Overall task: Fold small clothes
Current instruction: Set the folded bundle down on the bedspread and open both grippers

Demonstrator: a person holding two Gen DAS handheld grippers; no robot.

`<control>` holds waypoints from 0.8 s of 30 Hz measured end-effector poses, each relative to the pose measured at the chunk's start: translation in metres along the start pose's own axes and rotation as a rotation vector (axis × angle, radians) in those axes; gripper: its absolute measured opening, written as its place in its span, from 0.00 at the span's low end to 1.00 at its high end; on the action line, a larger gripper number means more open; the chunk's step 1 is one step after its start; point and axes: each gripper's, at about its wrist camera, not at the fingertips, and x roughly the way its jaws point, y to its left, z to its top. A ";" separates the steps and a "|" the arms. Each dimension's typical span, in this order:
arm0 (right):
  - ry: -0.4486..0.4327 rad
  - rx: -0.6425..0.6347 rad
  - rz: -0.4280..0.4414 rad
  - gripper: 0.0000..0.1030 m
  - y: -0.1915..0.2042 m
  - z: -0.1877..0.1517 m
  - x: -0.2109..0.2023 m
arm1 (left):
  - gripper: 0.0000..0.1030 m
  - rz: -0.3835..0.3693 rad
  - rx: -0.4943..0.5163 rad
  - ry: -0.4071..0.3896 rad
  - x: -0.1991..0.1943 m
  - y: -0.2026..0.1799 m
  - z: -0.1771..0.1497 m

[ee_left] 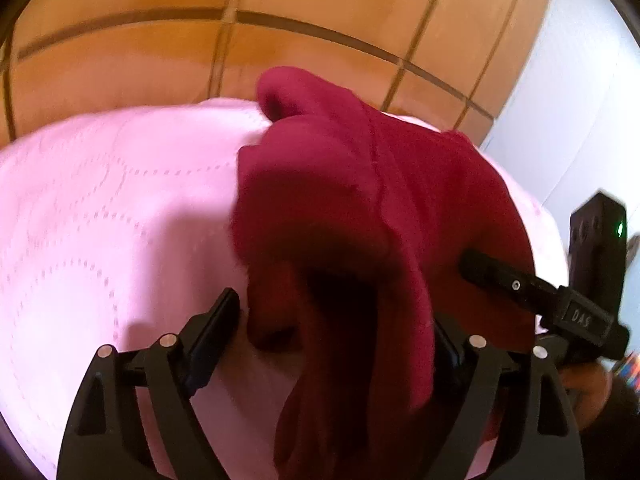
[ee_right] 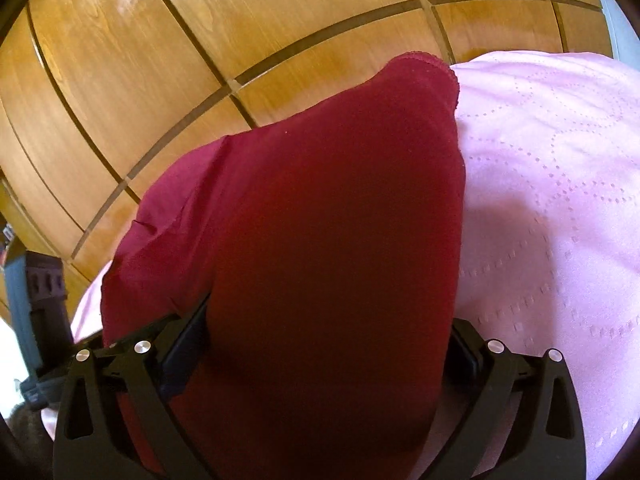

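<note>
Dark red garment (ee_left: 360,208) fills the gap of the left gripper (ee_left: 336,320), whose jaws stand wide apart around it; its far finger is hidden. "DAS" is printed on the right gripper (ee_left: 472,264), reaching into cloth. Whether its jaws clamp, I cannot tell. Beneath lies a pink quilted bedspread (ee_left: 120,200); wooden panelling (ee_right: 160,60) stands behind.

Bkgd: glossy honey-brown wood panelling (ee_right: 132,80) w/ dark inlaid grid lines, bright glare patch near top in right wrist view. Pale white wall (ee_left: 580,92) beside it at right. Pink quilted cover (ee_left: 112,208) w/ dotted stitch curves, evenly lit.
</note>
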 end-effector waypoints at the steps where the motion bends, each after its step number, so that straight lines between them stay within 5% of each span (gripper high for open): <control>1: -0.010 0.006 0.003 0.96 -0.003 -0.001 -0.003 | 0.83 0.002 -0.012 -0.013 -0.005 0.002 -0.002; 7: -0.084 0.071 -0.104 0.96 0.004 -0.014 -0.041 | 0.85 -0.007 -0.078 -0.102 -0.053 0.003 -0.039; 13: -0.110 -0.043 -0.186 0.96 0.036 -0.031 -0.066 | 0.86 0.069 -0.128 -0.035 -0.044 0.018 -0.048; 17: 0.026 -0.159 -0.304 0.96 0.042 -0.052 -0.036 | 0.86 0.112 -0.118 -0.011 -0.037 0.020 -0.047; 24: 0.023 -0.070 -0.289 0.96 0.035 -0.052 -0.048 | 0.90 0.092 -0.125 -0.025 -0.057 0.022 -0.057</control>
